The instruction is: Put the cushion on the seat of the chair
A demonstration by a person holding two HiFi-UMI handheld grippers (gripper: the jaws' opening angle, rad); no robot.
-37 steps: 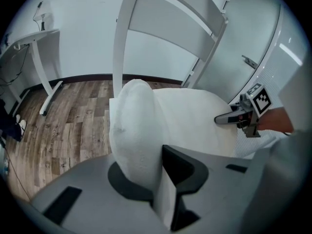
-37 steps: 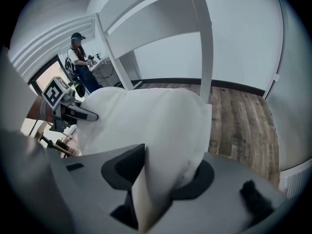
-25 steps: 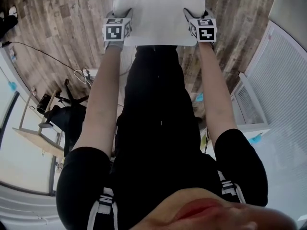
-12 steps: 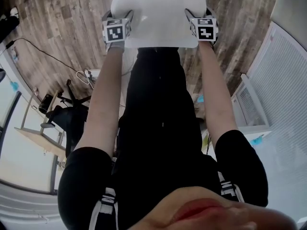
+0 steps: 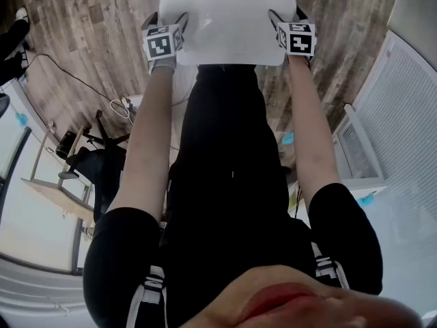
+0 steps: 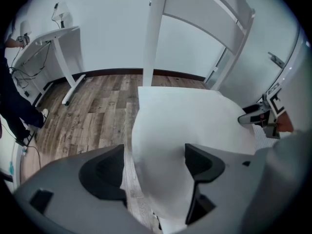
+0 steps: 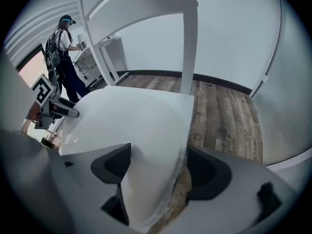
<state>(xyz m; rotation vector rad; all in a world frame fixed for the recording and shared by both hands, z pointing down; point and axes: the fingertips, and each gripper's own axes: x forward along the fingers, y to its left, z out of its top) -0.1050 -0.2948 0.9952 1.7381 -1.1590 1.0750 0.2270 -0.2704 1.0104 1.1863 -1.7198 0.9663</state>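
A white cushion [image 5: 229, 12] lies flat on the white chair's seat [image 6: 145, 92], below the slatted backrest [image 6: 204, 11]. My left gripper [image 5: 169, 20] is at its near left corner and my right gripper [image 5: 287, 16] at its near right corner. Both point steeply down. In the left gripper view the cushion [image 6: 185, 126] runs between the opening jaws of the left gripper [image 6: 153, 167], with floor showing beside the left pad. In the right gripper view the cushion [image 7: 131, 121] likewise sits between the opening jaws of the right gripper [image 7: 158, 167], unpinched.
Wood floor surrounds the chair. A white desk [image 6: 63, 38] stands at the wall, and another person [image 7: 63, 38] works there. A black office chair [image 5: 92, 162] and cables lie to my left. A white slatted panel [image 5: 396, 115] is on my right.
Both grippers' jaws have spread apart off the cushion's near corners. The left gripper has drifted slightly left and up in the head view. The cushion stays on the seat.
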